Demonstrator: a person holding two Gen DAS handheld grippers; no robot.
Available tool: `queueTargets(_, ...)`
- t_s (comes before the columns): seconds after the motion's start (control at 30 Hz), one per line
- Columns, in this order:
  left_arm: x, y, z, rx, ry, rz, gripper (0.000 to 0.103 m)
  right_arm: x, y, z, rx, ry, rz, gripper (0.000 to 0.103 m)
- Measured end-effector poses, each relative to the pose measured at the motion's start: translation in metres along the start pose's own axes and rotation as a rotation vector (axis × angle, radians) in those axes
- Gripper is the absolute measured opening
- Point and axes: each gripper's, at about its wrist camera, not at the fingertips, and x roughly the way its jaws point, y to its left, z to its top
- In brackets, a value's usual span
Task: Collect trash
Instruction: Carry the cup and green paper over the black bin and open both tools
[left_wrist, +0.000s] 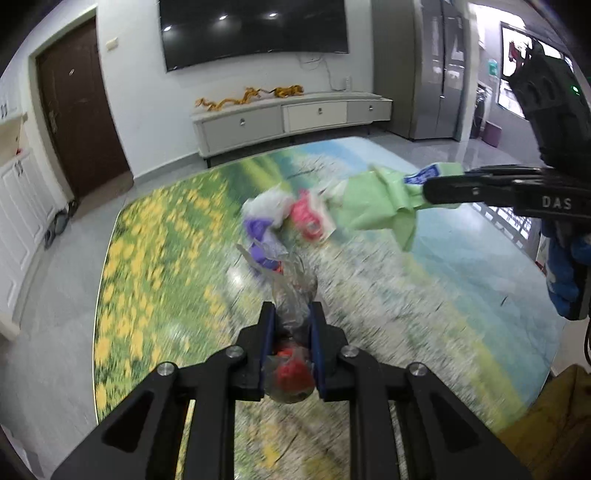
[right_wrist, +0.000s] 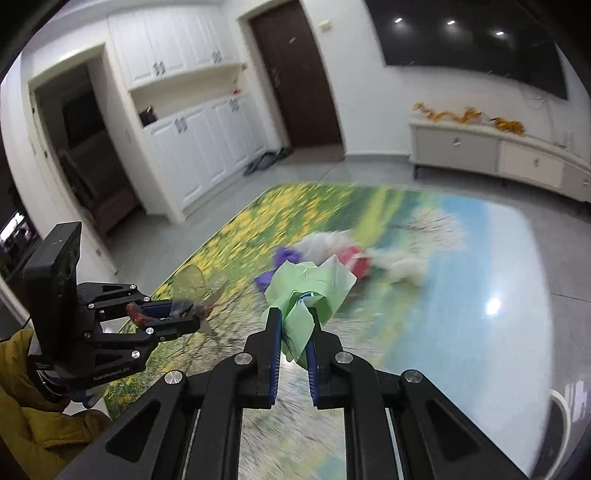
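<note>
My left gripper (left_wrist: 291, 314) is shut on a crumpled clear plastic wrapper (left_wrist: 293, 295) with red bits inside, held above the table; it also shows in the right wrist view (right_wrist: 195, 304). My right gripper (right_wrist: 293, 314) is shut on a light green wrapper (right_wrist: 310, 286) with a blue label; it shows in the left wrist view (left_wrist: 380, 201) at upper right. On the table lie a purple wrapper (left_wrist: 260, 236), a clear white bag (left_wrist: 267, 203) and a red-pink packet (left_wrist: 308, 218), blurred, ahead of both grippers.
The table (left_wrist: 461, 295) has a flower-meadow print and rounded edges. A TV cabinet (left_wrist: 291, 118) stands against the far wall under a large screen. A dark door (left_wrist: 77, 110) and white cupboards (right_wrist: 195, 147) are at the left. A yellow sleeve (right_wrist: 33, 424) is at lower left.
</note>
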Motion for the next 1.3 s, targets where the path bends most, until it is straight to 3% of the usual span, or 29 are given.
queueTargets(0.13, 0.008, -0.035, 0.033, 0.072, -0.015, -0.042, 0.017, -0.049, -0.037, -0.013, 0.064, -0.076, -0.105, 0.012)
queueTargets(0.3, 0.038, -0.105, 0.081, 0.187, -0.006, -0.140, 0.017, -0.107, -0.107, -0.044, 0.214, -0.124, -0.298, 0.012)
queueTargets(0.37, 0.054, -0.135, 0.099, 0.218, 0.012, -0.194, 0.017, -0.125, -0.136, -0.062, 0.266, -0.109, -0.391, 0.012)
queueTargets(0.53, 0.101, -0.217, 0.143, 0.272, 0.076, -0.333, 0.017, -0.149, -0.210, -0.107, 0.417, -0.062, -0.525, 0.012)
queueTargets(0.73, 0.161, -0.290, 0.182, 0.219, 0.179, -0.442, 0.020, -0.151, -0.278, -0.142, 0.563, -0.015, -0.572, 0.012)
queueTargets(0.83, 0.186, -0.310, 0.188, 0.189, 0.218, -0.464, 0.024, -0.143, -0.302, -0.154, 0.601, 0.007, -0.578, 0.013)
queueTargets(0.87, 0.194, -0.317, 0.191, 0.181, 0.232, -0.468, 0.026, -0.142, -0.305, -0.157, 0.611, 0.013, -0.579, 0.019)
queueTargets(0.93, 0.202, -0.325, 0.192, 0.169, 0.240, -0.469, 0.044, -0.139, -0.315, -0.162, 0.628, 0.026, -0.594, 0.035)
queueTargets(0.97, 0.202, -0.325, 0.192, 0.156, 0.238, -0.475, 0.048, -0.138, -0.317, -0.165, 0.636, 0.029, -0.603, 0.044)
queueTargets(1.07, 0.198, -0.322, 0.193, 0.144, 0.224, -0.479, 0.051, -0.145, -0.318, -0.169, 0.649, 0.022, -0.618, 0.046)
queueTargets(1.2, 0.179, -0.308, 0.192, 0.154, 0.154, -0.395, 0.051, -0.157, -0.308, -0.161, 0.633, -0.005, -0.644, 0.046)
queueTargets(1.3, 0.155, -0.290, 0.191, 0.160, 0.071, -0.293, 0.051, -0.163, -0.292, -0.143, 0.593, -0.038, -0.655, 0.046)
